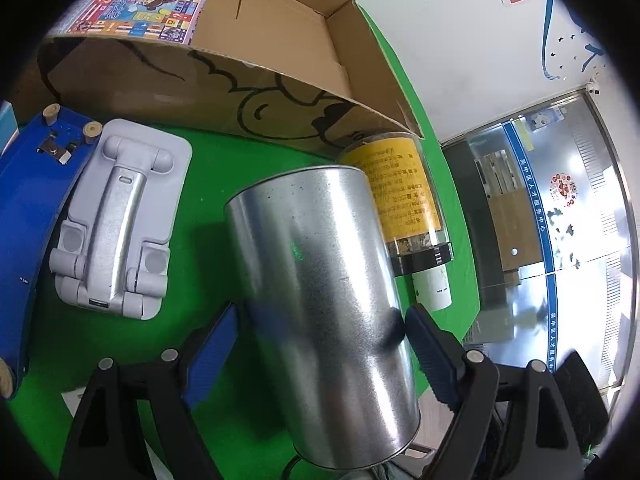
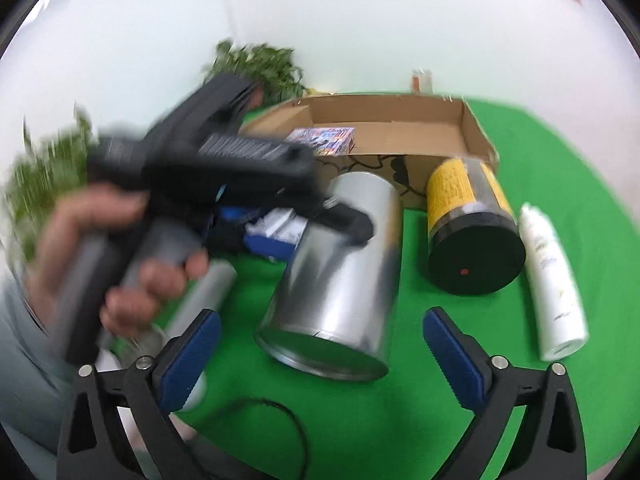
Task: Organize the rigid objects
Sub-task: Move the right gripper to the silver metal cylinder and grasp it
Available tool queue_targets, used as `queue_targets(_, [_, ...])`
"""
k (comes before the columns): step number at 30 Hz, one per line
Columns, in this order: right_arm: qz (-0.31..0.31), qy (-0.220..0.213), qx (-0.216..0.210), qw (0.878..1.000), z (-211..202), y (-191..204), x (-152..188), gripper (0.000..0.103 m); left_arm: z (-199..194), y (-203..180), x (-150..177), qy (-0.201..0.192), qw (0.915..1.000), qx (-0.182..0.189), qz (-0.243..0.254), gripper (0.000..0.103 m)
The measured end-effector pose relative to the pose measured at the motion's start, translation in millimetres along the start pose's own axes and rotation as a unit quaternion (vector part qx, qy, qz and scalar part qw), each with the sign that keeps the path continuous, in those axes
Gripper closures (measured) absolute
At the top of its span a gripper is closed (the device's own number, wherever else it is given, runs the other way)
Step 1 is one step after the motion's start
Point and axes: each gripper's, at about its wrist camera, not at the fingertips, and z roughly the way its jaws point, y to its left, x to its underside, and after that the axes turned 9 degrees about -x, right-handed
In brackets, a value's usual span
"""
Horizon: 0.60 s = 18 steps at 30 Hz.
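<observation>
Pinching silver tin in left gripper, right gripper spread, yellow-labelled jar beside, cardboard box behind

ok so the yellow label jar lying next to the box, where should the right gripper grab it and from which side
Probably across the clear labelled body, coming from above. The jar lies on its side on the green table, black lid toward the right gripper, which is open. The cardboard box sits behind it and the white bottle alongside, so side approaches look crowded.
</observation>
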Motion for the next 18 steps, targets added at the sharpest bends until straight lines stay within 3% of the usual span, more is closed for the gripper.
queue_targets(2, [0.074, 0.011, -0.044, 0.996, 0, -24, -1, 0.004, 5, -1, -2, 0.002, 1.0000, 0.005, -0.002, 0.016])
queue_targets(5, [0.127, 0.038, -0.043, 0.990, 17, -45, -4, 0.020, 3, 6, -3, 0.004, 0.9998, 0.017, -0.005, 0.016])
queue_targets(7, [0.150, 0.042, -0.064, 0.986, 24, -50, -2, 0.023, 3, 14, -2, 0.010, 0.9993, 0.031, -0.016, 0.016])
queue_targets(18, [0.069, 0.079, 0.004, 0.994, 41, -16, -13, 0.020, 1, 37, 11, 0.019, 0.9973, 0.057, -0.043, 0.016])
